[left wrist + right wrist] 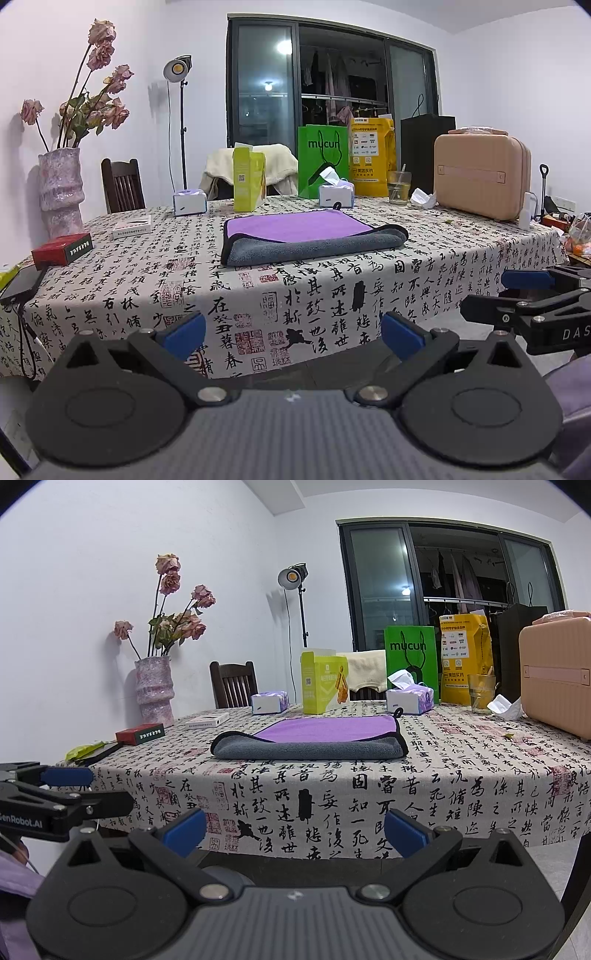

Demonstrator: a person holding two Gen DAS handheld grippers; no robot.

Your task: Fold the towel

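The towel (312,236) lies flat on the tabletop (424,258), which is covered by a cloth printed with black calligraphy and red seals. The towel is purple on its upper face and grey on the underside, with a dark edging; its near edge is turned over so that a grey band faces the cameras. In the right wrist view the towel (310,740) shows a small dark loop at its far right corner.

Taking the towel as the landmark: just behind it stand a yellow-green carton (248,179) and two tissue boxes (336,194), one behind each far corner. Farther behind are a green paper bag (323,162) and a yellow bag (371,157). Behind and to the right of the towel are a glass (399,186) and a pink case (482,177). To the left of the towel lie a white flat box (132,226) and a red box (62,249), with a vase of dried roses (61,192) beyond them.

The left hand-held gripper (293,334) hangs in front of the tabletop's near edge, below the towel and well apart from it, its blue-padded fingers spread wide with nothing between them. The right hand-held gripper (295,827) sits likewise in front of the edge, fingers spread and empty. Each is visible at the side of the other's view.
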